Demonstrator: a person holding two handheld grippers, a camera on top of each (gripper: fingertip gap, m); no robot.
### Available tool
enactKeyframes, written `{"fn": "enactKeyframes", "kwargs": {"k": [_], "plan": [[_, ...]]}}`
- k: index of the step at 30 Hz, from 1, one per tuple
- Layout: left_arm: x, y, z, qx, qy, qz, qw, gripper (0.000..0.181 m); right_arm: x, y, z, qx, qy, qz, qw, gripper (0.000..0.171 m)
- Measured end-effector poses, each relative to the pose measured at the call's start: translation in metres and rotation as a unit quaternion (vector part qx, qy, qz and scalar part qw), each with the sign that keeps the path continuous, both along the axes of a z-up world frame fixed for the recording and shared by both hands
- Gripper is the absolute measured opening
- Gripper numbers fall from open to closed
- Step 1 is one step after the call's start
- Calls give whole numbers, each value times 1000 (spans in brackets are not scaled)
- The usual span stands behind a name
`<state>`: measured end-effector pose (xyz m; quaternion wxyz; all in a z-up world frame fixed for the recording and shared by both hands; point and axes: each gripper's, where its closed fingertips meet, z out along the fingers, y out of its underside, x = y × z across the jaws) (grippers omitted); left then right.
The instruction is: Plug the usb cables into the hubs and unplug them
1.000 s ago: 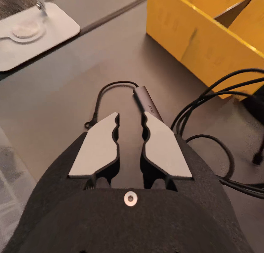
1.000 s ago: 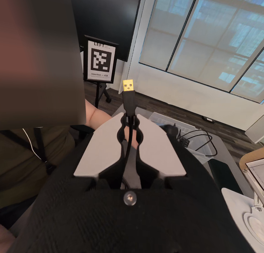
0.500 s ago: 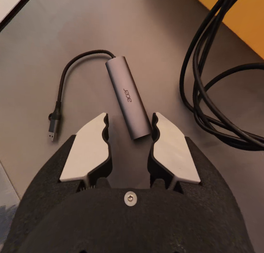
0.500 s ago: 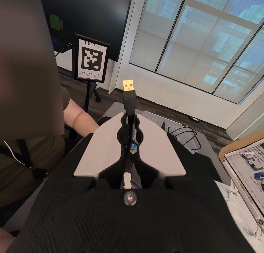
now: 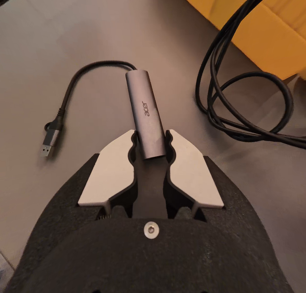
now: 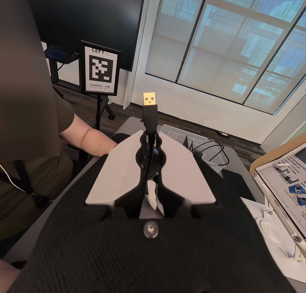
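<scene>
The left gripper [image 5: 151, 132] reaches down over a grey table [image 5: 99, 36], its two pale fingers [image 5: 112, 169] parted and set on either side of the near end of a slim grey metal USB hub [image 5: 145, 112]; whether the pads already press its sides cannot be told. The hub bears a small printed brand mark along its top face and runs from the finger gap toward 12 o'clock. From its far end a short black lead [image 5: 86, 76] curves round toward 9 o'clock and ends in a silver plug [image 5: 49, 144] lying on the table. At 3 o'clock lies a loose coil of black cables [image 5: 231, 102], and a yellow cardboard box [image 5: 265, 36] fills the corner at 1 o'clock. The right gripper [image 6: 150, 132] is raised in the air, closed tight on a black USB cable [image 6: 150, 119], whose gold plug [image 6: 149, 99] stands upright just past the fingertips. Behind it, at 10 o'clock, a framed sign [image 6: 100, 69] with a black-and-white square marker and printed lines stands on a pole. A printed instruction sheet [image 6: 284, 177] lies at 3 o'clock.
</scene>
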<state>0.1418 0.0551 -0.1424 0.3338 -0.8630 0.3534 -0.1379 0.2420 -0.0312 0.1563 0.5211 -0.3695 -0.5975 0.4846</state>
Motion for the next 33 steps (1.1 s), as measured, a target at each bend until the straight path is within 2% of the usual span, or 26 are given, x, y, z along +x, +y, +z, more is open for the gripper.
{"fn": "enactKeyframes", "kwargs": {"k": [4,9,14,22,30,31,32,33], "plan": [[-11,0,23,-2,-43,-3,999,31,-2,12,-6,-15,-8,-9,1000,11],[-32,-5,20,-15,-10,-1,1000,31,-5,24,-14,-32,-20,-24,999,11],[-35,-9,35,-9,-54,0,998,30,-13,32,-21,-39,-38,-35,998,11],[-38,-12,83,-48,-195,-9,980,29,-22,41,-31,-61,-61,-43,995,11],[-55,-3,141,7,-222,-11,975,29,-35,55,-39,-80,-87,-83,989,11],[-56,-1,151,18,-224,-12,974,27,-38,58,-41,-82,-93,-95,988,11],[-56,1,162,35,-232,-17,972,13,-41,60,-43,-83,-101,-105,986,11],[-56,4,172,47,-244,-18,969,10,-45,61,-45,-82,-111,-113,984,11]]}}
